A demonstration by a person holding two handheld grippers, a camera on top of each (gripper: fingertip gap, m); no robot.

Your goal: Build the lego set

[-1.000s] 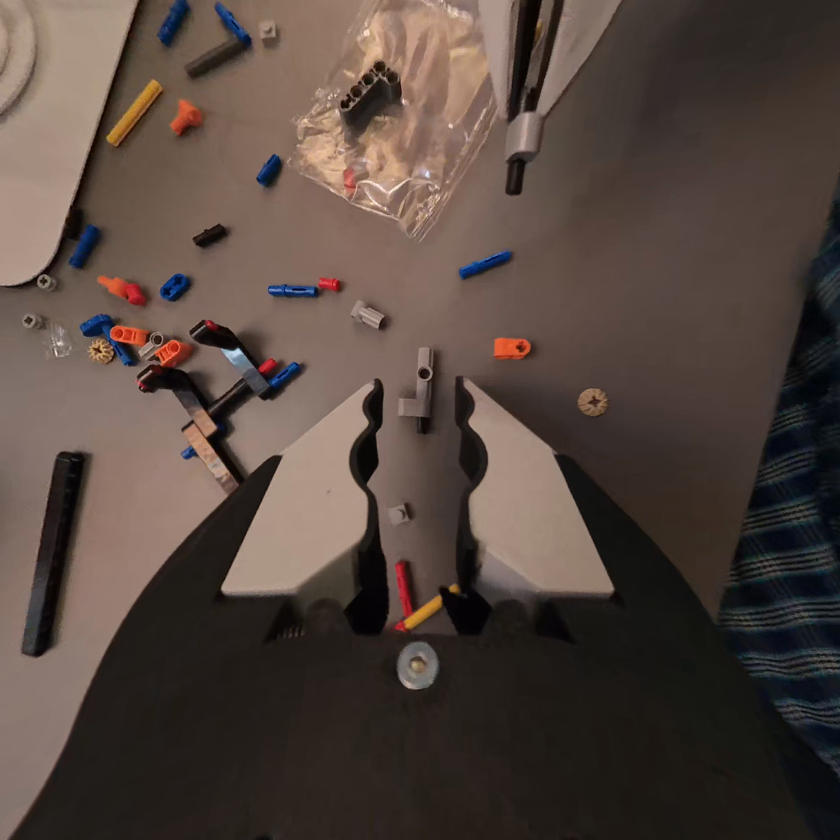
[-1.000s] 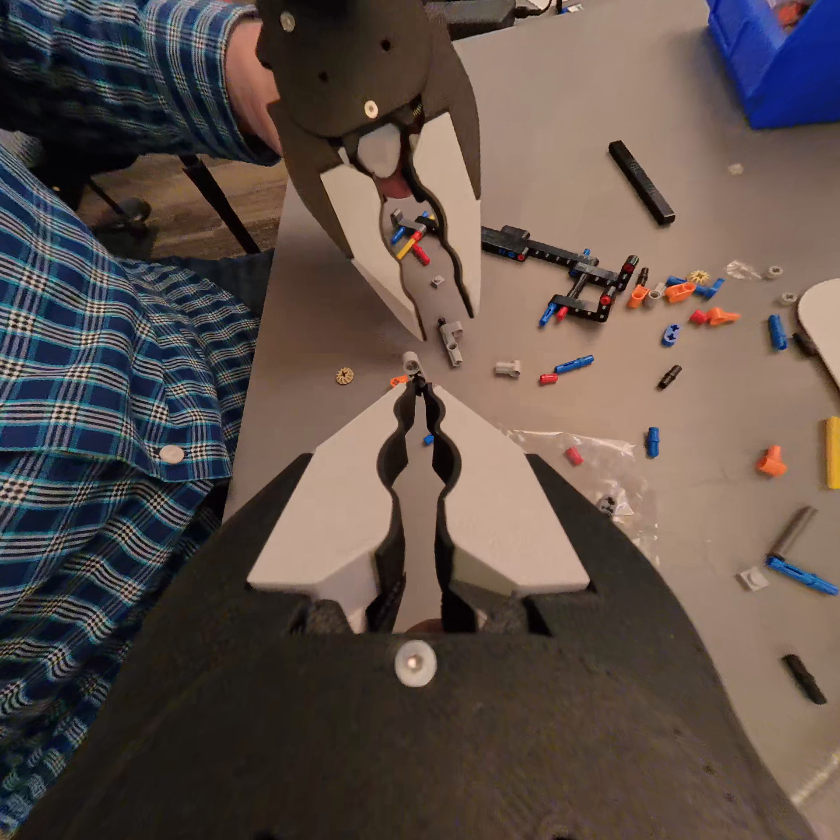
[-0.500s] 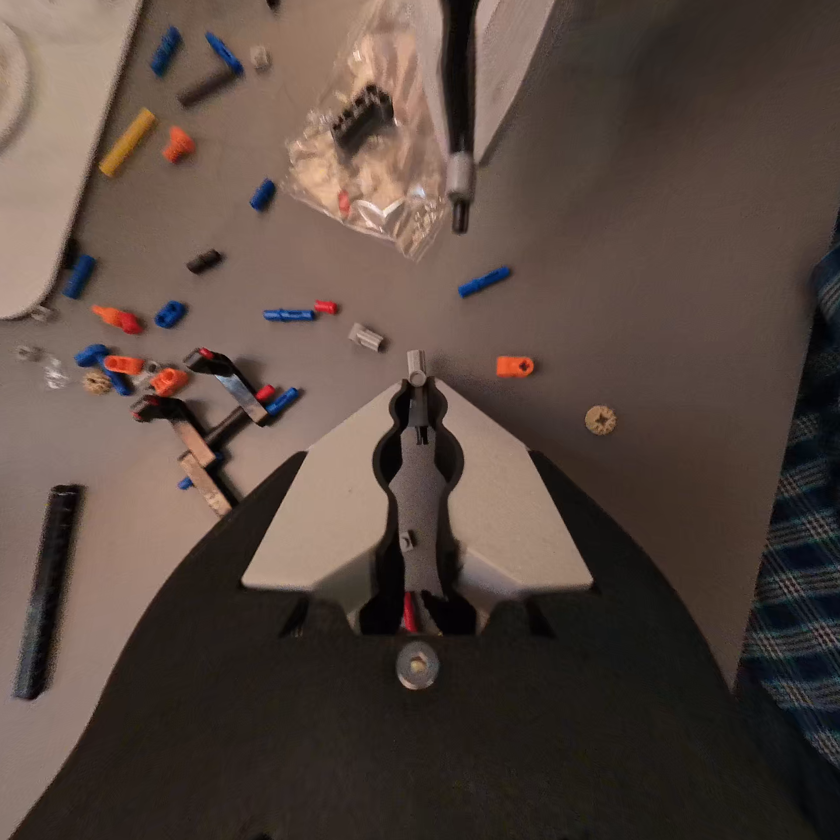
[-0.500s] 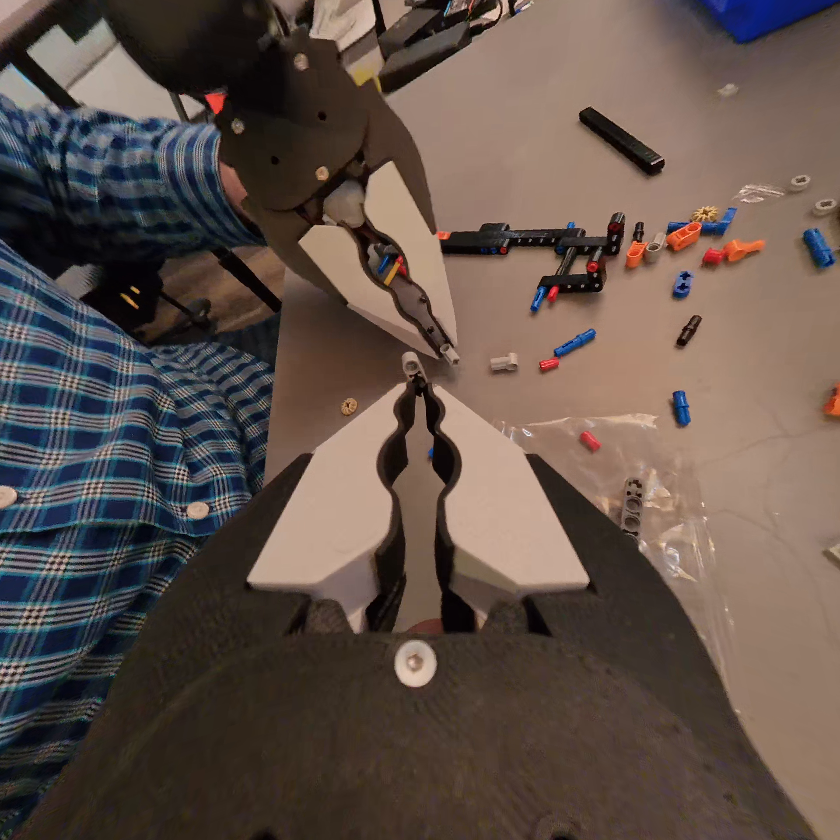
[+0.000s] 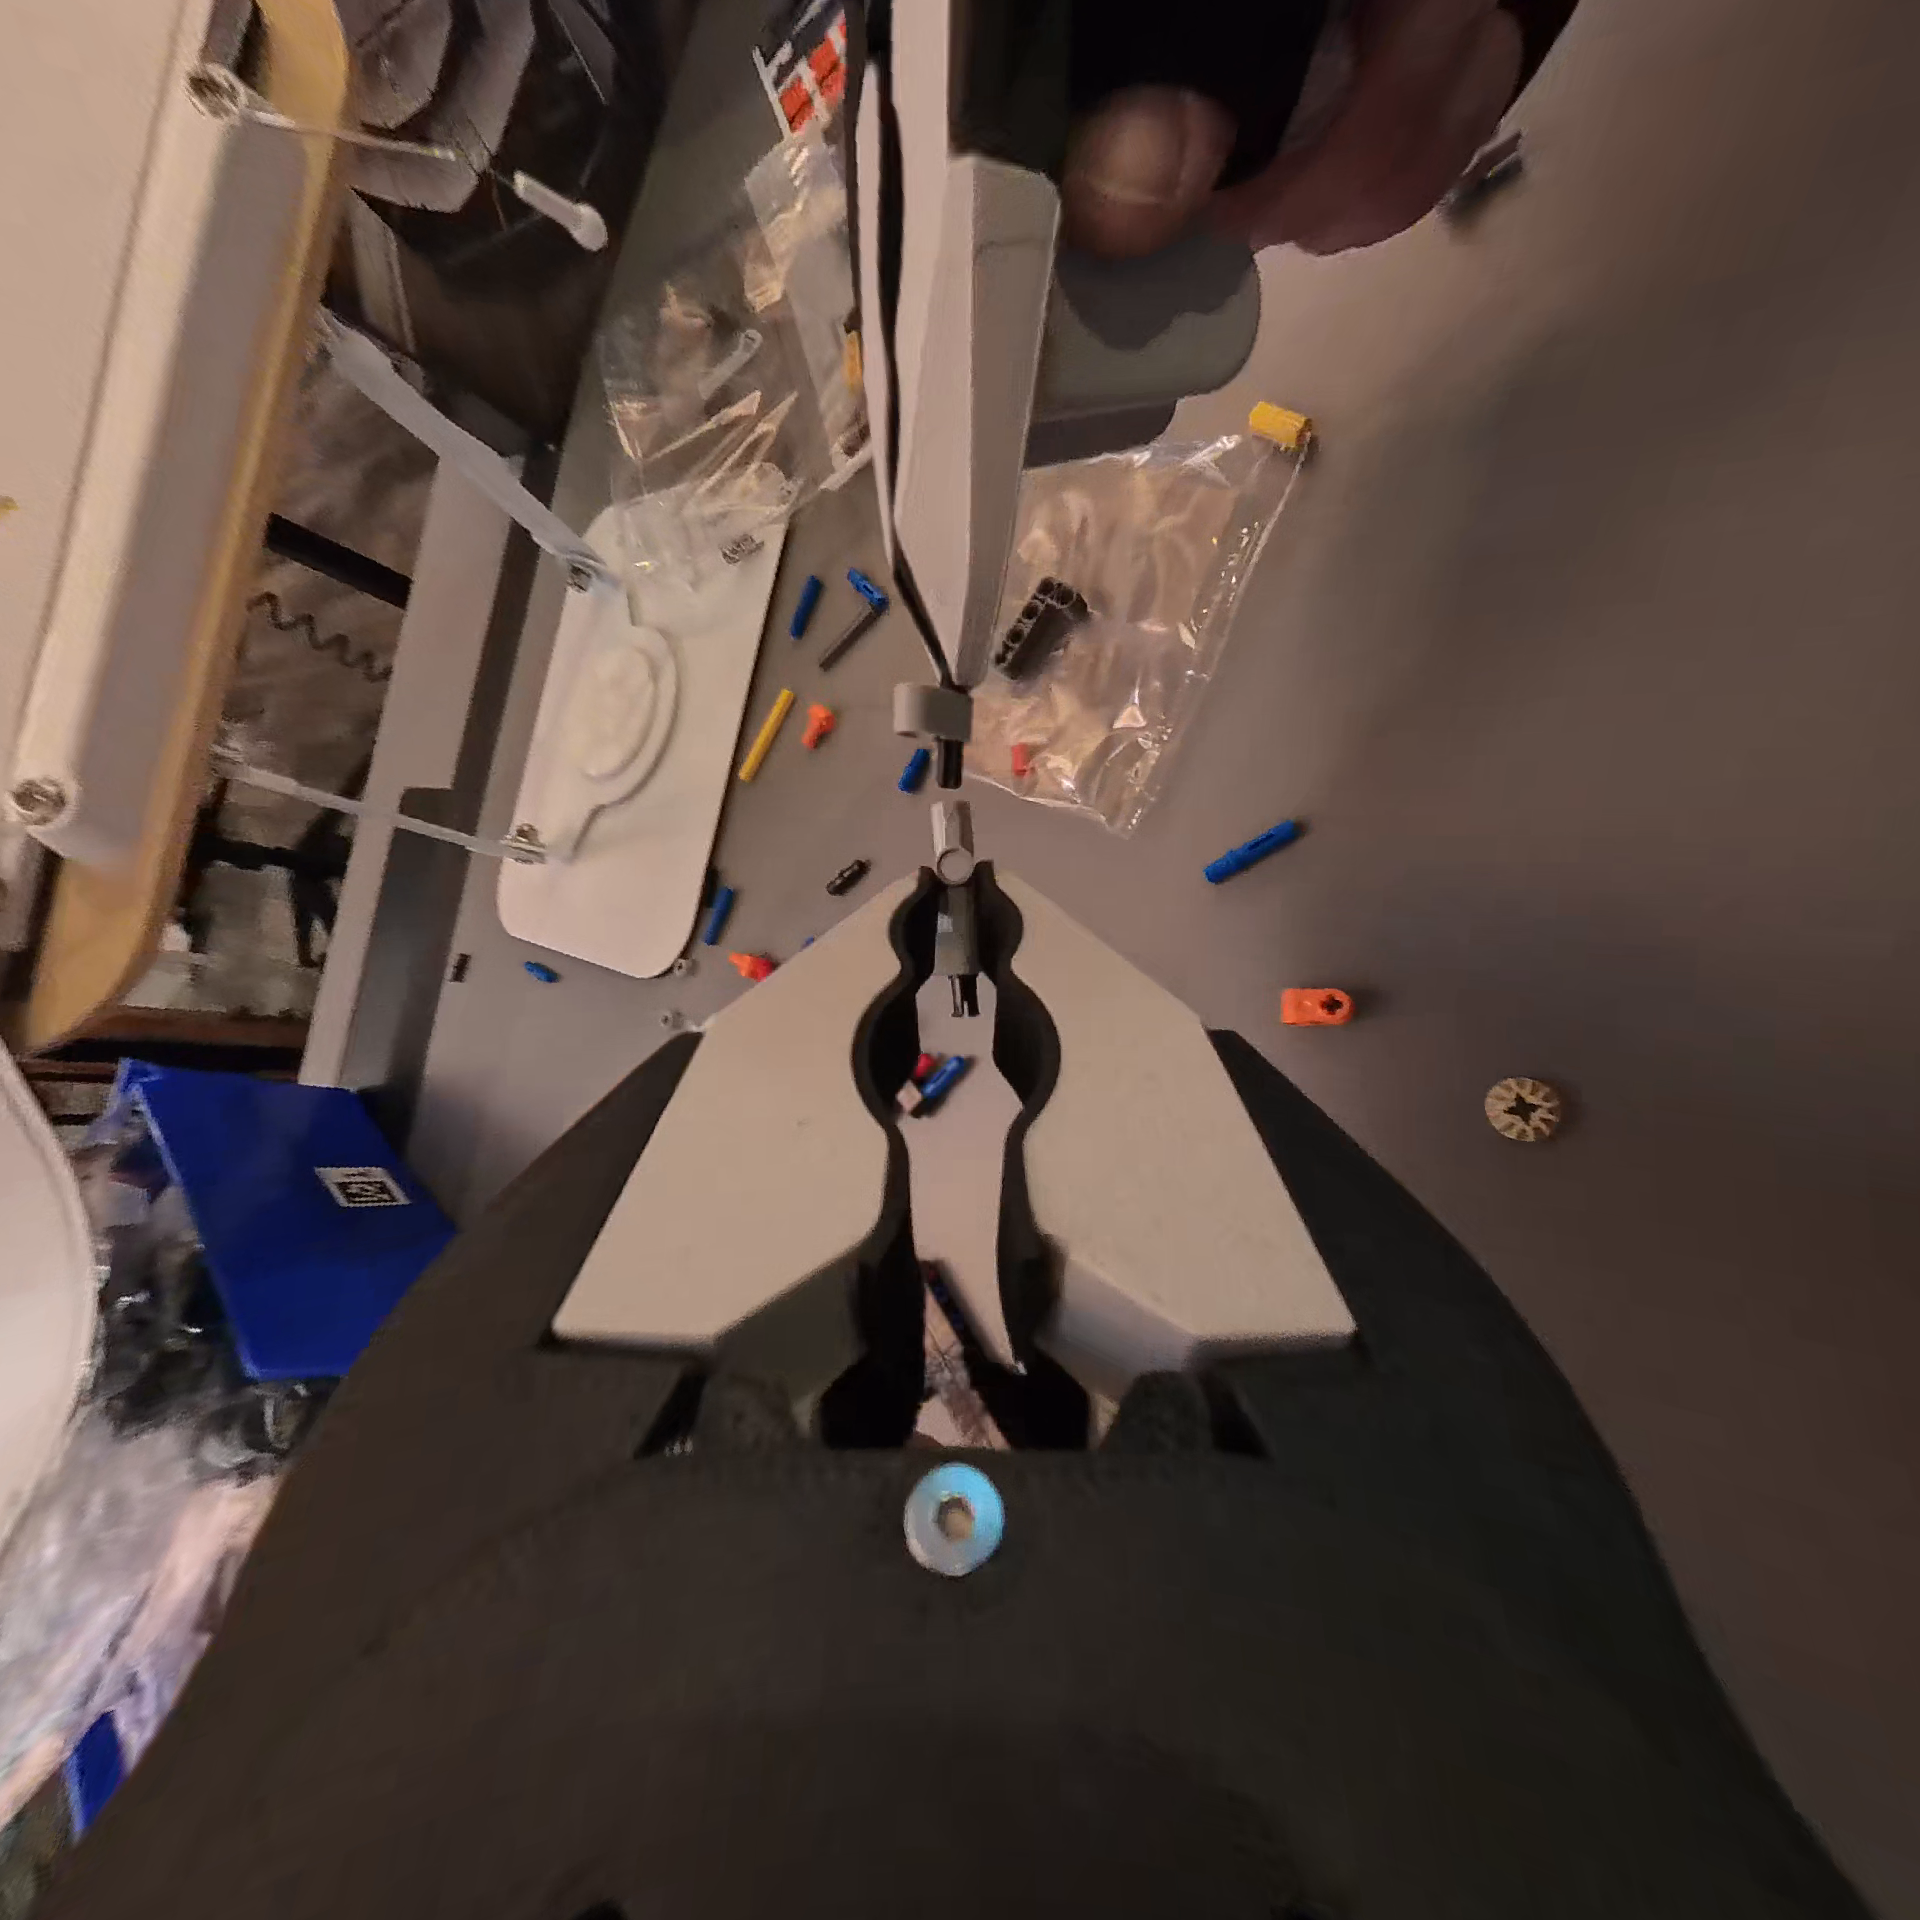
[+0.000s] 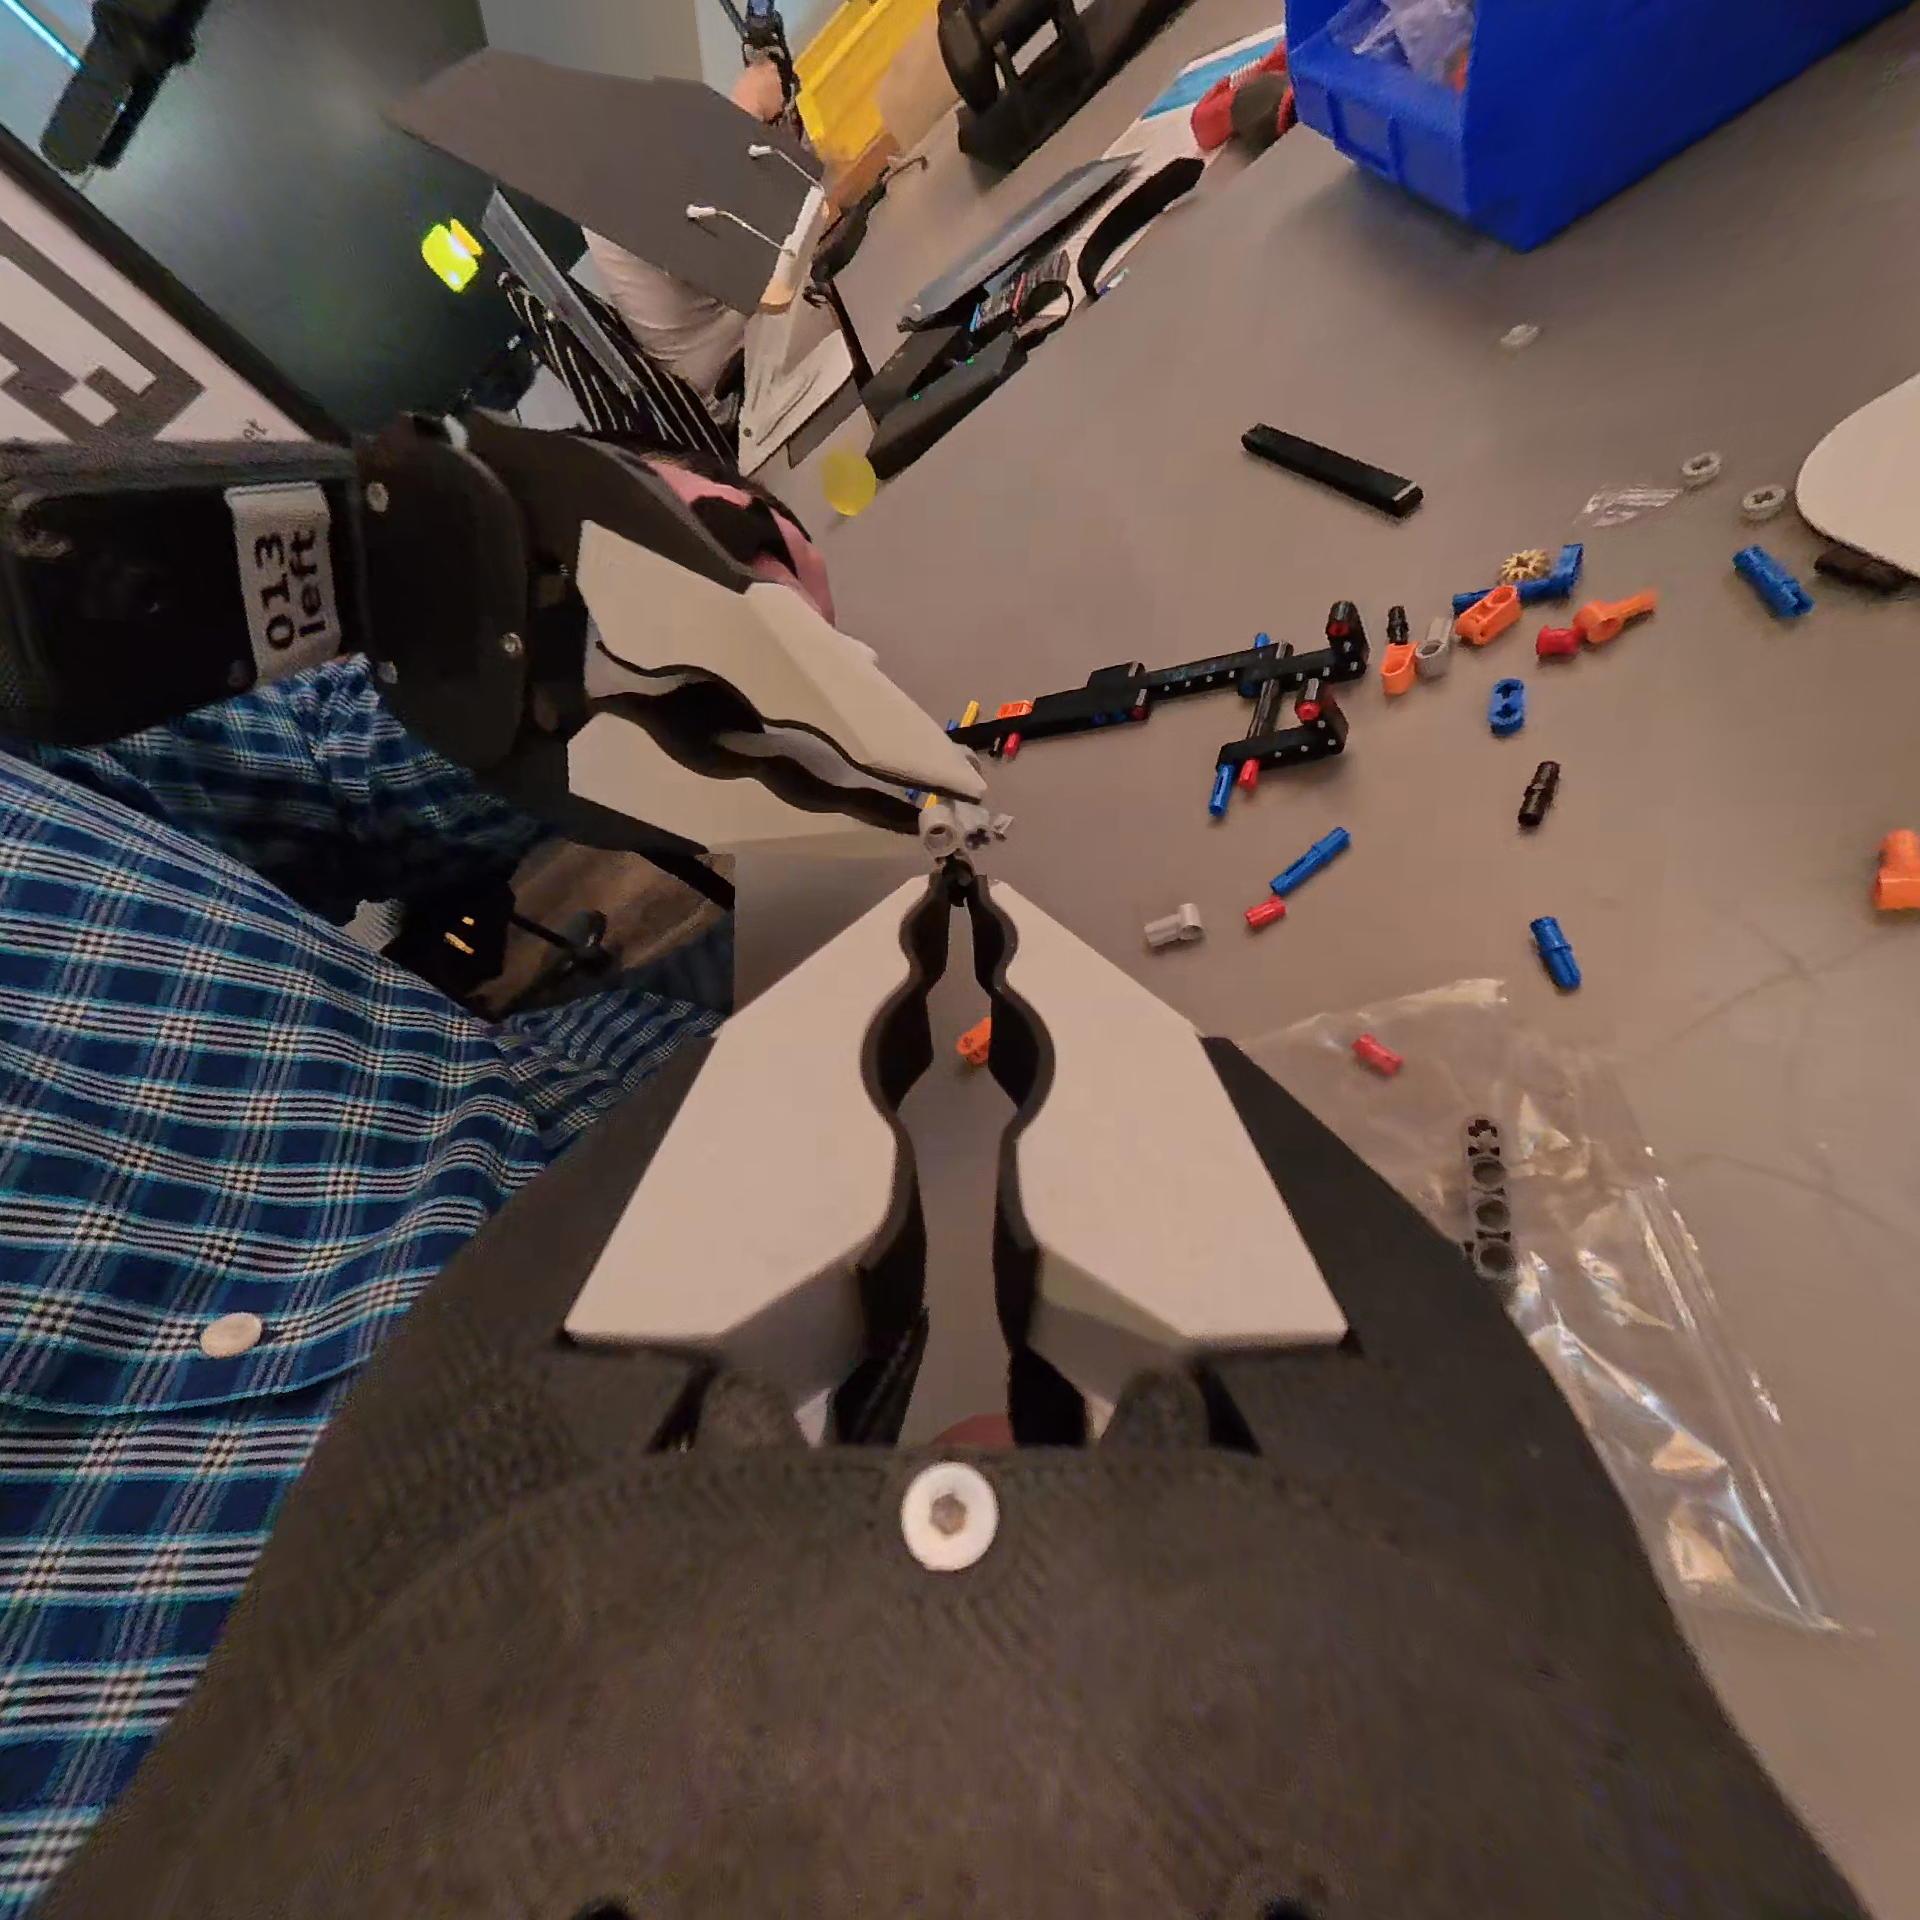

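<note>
The left gripper (image 5: 954,883) has a white label w/ black writing on its side, and the blue plastic bin (image 5: 281,1184) has a small square code sticker. The left gripper is clamped on a small grey L-shaped lego connector w/ a black pin (image 5: 951,847), up off the grey table (image 5: 1558,727). The right gripper (image 6: 958,883) is pinched on a grey sleeve w/ a black pin (image 5: 932,717). Both bits are tip to tip, nearly touching.
</note>
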